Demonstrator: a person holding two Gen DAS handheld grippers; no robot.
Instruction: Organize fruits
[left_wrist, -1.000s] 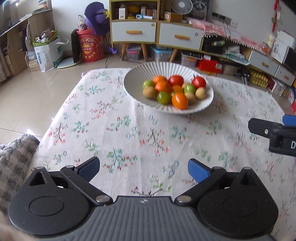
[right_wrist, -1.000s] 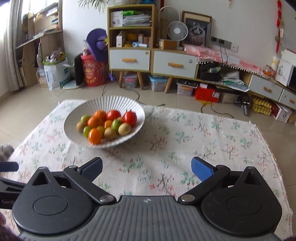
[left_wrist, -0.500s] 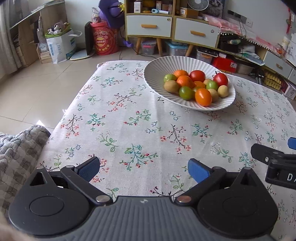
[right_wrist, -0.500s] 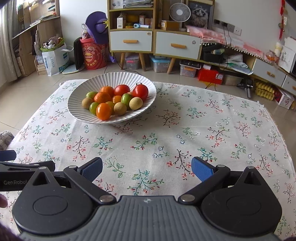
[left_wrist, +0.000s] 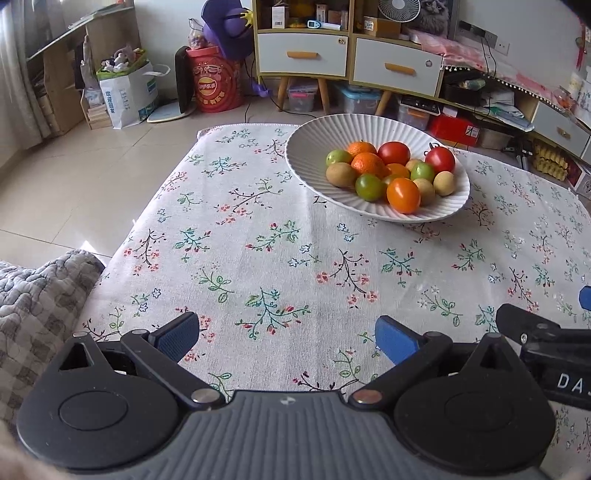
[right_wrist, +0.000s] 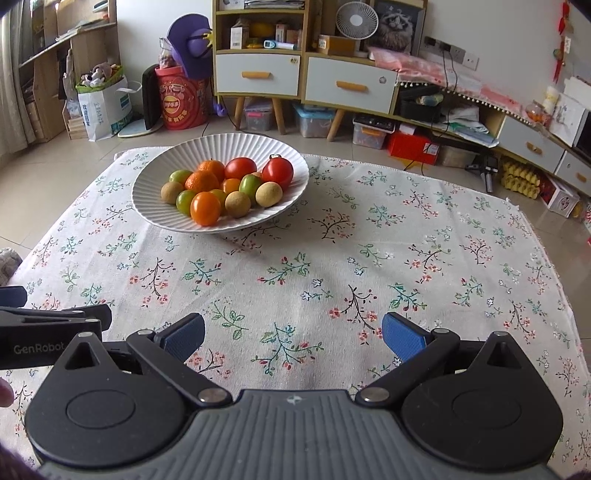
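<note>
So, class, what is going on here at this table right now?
A person holds two handheld grippers over a floral tablecloth. The left gripper and the right gripper are both open and empty, low over the near part of the table. Neither touches any fruit. All the fruit sits piled in the white ribbed bowl at the far side: red tomatoes, oranges, green fruits and small brown ones. Sorting has not begun yet.

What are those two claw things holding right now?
Nothing. The left gripper and right gripper are open and empty; all fruit sits in the white bowl.
</note>
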